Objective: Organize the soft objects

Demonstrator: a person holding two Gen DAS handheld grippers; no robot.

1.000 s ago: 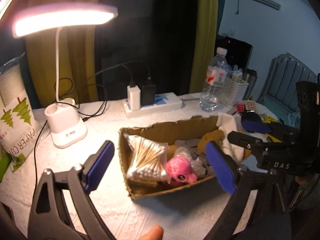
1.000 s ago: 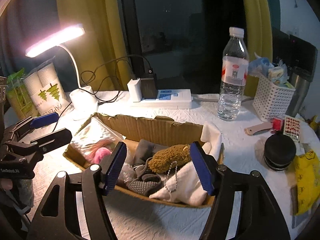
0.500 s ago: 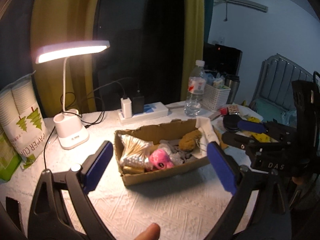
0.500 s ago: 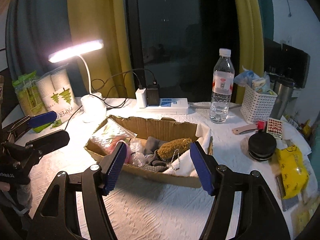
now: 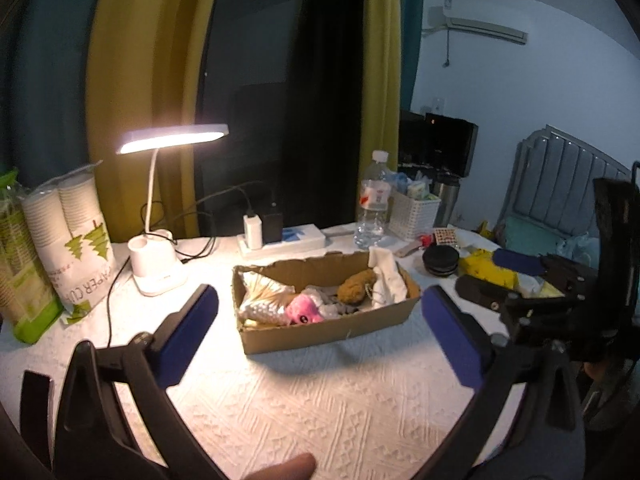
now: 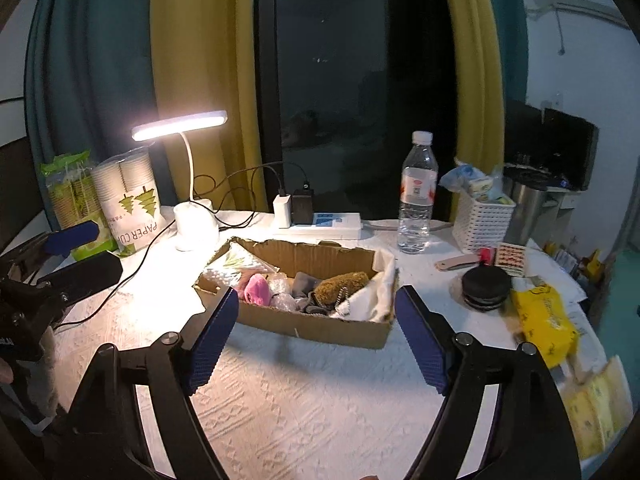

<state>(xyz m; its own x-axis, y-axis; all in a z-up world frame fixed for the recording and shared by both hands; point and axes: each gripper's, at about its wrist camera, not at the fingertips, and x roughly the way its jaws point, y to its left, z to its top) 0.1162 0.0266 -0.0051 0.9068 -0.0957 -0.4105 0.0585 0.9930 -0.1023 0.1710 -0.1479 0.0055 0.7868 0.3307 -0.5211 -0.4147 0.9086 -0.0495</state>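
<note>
holding both grippers above the white textured table (image 5: 320,412), we kept them short of the cardboard box (image 5: 332,330) and well apart from it. our left gripper (image 5: 320,332) had its jaws spread wide with nothing between them, and our right gripper (image 6: 316,336) was the same, wide open and empty. the box sat near the middle of the table, and the soft things lay inside it: a pink plush toy (image 5: 302,309) toward its left end, a brown fuzzy plush (image 5: 356,282) further right, a white cloth (image 5: 386,276) draped over the right end, and grey fabric (image 6: 306,282) between them. a bag of cotton swabs (image 5: 262,300) filled the left end. behind the box stood a lit desk lamp (image 5: 158,264), a power strip (image 5: 286,238) and a water bottle (image 5: 372,204). a sleeve of paper cups (image 5: 70,236) stood at the far left.
</note>
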